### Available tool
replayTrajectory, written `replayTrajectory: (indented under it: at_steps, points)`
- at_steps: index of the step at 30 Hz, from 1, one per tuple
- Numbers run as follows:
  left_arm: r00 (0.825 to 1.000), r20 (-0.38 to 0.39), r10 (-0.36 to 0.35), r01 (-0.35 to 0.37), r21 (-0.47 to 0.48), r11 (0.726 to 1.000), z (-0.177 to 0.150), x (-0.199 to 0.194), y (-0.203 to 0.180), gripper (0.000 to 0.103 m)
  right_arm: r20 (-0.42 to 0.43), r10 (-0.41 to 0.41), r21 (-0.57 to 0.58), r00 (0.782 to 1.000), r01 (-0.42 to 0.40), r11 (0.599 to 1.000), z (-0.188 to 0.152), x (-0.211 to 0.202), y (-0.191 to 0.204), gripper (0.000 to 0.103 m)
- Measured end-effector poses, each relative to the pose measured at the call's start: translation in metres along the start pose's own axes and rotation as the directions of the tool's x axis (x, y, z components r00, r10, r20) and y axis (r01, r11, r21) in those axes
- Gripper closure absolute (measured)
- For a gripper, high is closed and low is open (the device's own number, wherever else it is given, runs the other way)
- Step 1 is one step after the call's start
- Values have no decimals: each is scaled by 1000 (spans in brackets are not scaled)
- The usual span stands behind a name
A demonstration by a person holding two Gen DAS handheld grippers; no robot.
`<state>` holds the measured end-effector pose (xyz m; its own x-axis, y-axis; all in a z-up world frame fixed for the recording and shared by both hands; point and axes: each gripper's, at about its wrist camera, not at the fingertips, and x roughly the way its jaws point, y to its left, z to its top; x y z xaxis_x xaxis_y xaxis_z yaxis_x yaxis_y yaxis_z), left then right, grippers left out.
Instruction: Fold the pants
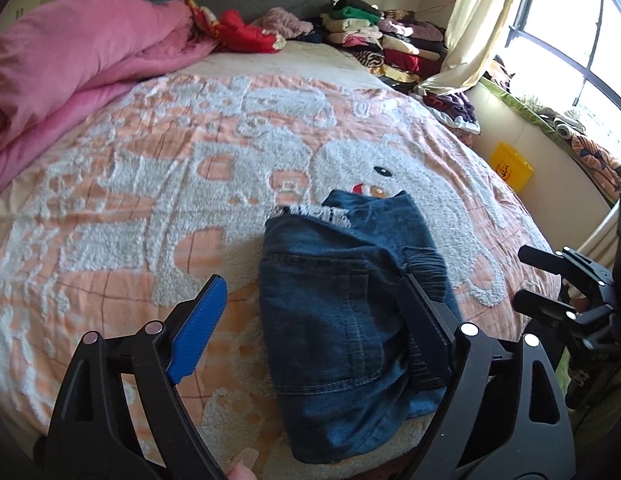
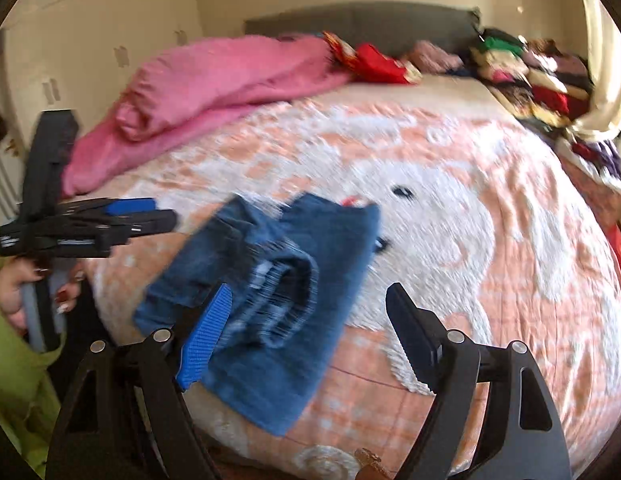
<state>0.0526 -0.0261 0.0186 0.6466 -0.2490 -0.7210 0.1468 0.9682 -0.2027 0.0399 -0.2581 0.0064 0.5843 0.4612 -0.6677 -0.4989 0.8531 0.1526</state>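
Observation:
A small pair of blue jeans (image 1: 350,300) lies folded into a compact bundle on the bed, back pocket up, elastic waistband at its right side. My left gripper (image 1: 312,280) hovers over it, open, jaws wide on either side of the denim, the black finger (image 1: 422,320) above the waistband. In the right wrist view the jeans (image 2: 270,280) are blurred and lie partly between the wide jaws of my open right gripper (image 2: 309,287), whose pads do not press on them. The right gripper (image 1: 528,280) also shows at the bed's right edge, and the left gripper (image 2: 164,212) at the left, held by a hand (image 2: 14,292).
The bed has a fleecy peach-and-white blanket (image 1: 150,200). A pink duvet (image 1: 70,72) is bunched at the far left, and stacks of folded clothes (image 1: 370,36) fill the far right corner. A yellow box (image 1: 512,166) stands by the window wall. White wardrobe doors (image 2: 90,40) lie behind.

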Motion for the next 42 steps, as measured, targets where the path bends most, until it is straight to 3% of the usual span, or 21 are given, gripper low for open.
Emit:
replayTrajectory:
  at_steps: [6,13,17,25,30,33,36,42]
  points:
    - [999,-48,-21,19,-37,999,-11,21,8,24,-104,6,109,995,5,994,-9,43,-18,24]
    - [995,-92,-36,32,-46,998,-17,42,8,24,-140,60,180,988,-34,983,-11,67,-23,24]
    - [993,-108,-38,33,-50,998,-19,51,8,24,-158,86,179,984,-57,982,-13,79,-19,24]
    - [992,-124,-38,32,-52,998,-21,62,9,24,-165,119,146,979,-95,985,-12,91,-12,34]
    - [991,-127,-52,46,-53,998,-21,67,5,46,-149,132,120,980,-114,986,-12,96,-9,45]
    - [992,-121,-45,39,-45,998,-21,68,1,58,-132,176,106,976,-163,981,-11,97,-6,73]
    - [994,-105,-23,21,-23,1000,-18,63,-4,70,-102,146,44,984,-142,989,-7,92,5,81]
    - [997,-68,-41,39,-33,999,-6,49,-6,76,-40,127,-27,991,-129,991,10,76,17,86]
